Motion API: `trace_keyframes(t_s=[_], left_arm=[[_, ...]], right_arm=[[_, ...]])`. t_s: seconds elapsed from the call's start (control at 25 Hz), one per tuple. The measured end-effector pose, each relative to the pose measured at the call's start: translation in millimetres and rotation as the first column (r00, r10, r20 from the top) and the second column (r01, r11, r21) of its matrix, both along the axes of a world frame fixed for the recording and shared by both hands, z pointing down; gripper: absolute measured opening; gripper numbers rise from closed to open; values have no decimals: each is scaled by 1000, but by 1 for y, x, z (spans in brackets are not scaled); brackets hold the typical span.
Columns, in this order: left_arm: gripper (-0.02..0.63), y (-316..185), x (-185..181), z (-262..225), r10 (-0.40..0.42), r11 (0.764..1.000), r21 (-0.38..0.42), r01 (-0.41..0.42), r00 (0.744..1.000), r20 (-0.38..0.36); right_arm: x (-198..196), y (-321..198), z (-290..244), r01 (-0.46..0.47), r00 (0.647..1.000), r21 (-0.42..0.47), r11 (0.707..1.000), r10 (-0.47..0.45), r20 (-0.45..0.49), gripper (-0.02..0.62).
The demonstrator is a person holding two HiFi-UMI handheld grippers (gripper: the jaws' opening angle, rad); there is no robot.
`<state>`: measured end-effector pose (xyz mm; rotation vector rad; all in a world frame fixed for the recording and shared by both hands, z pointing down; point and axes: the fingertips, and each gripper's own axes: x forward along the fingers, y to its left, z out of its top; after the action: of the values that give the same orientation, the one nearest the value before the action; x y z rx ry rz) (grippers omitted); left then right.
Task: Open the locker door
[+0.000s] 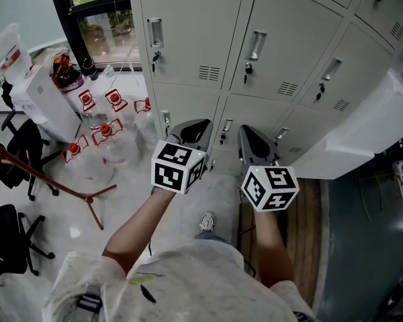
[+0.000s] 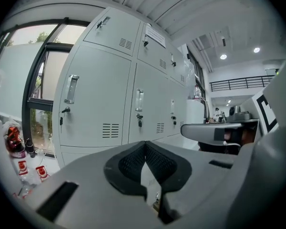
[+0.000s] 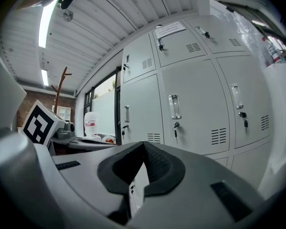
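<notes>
A bank of grey lockers (image 1: 282, 39) stands ahead, and every door I see is closed. Each door has a metal pull handle (image 1: 256, 45) with a key lock (image 1: 248, 68) below it. In the left gripper view the nearest door (image 2: 97, 104) shows its handle (image 2: 71, 88) at upper left. My left gripper (image 1: 191, 131) and right gripper (image 1: 255, 143) are held side by side in front of the lower row, short of the doors. The tips of the left gripper (image 2: 145, 142) meet with nothing between them. The right gripper (image 3: 144, 143) is shut and empty too.
Several large water bottles with red labels (image 1: 101, 133) crowd the floor at left, beside a white dispenser (image 1: 43, 99). A wooden coat stand (image 1: 54, 180) and black office chairs (image 1: 13, 153) stand further left. A white block (image 1: 369, 126) juts out at the right of the lockers.
</notes>
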<state>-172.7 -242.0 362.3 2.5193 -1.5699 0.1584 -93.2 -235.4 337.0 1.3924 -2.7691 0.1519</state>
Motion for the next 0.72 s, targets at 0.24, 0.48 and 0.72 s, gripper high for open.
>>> trace_keyframes(t_s=[0.24, 0.48, 0.72], left_arm=[[6, -46, 8, 0, -4, 1000, -2, 4, 1000, 13], [6, -77, 13, 0, -16, 1000, -4, 16, 1000, 26], [6, -99, 11, 2, -37, 999, -6, 37, 998, 48]], right_arm=[[7, -50, -1, -1, 999, -3, 1000, 1, 40, 2], [12, -89, -4, -3, 993, -14, 1000, 5, 118, 2], [14, -122, -7, -3, 980, -39, 999, 11, 200, 2]])
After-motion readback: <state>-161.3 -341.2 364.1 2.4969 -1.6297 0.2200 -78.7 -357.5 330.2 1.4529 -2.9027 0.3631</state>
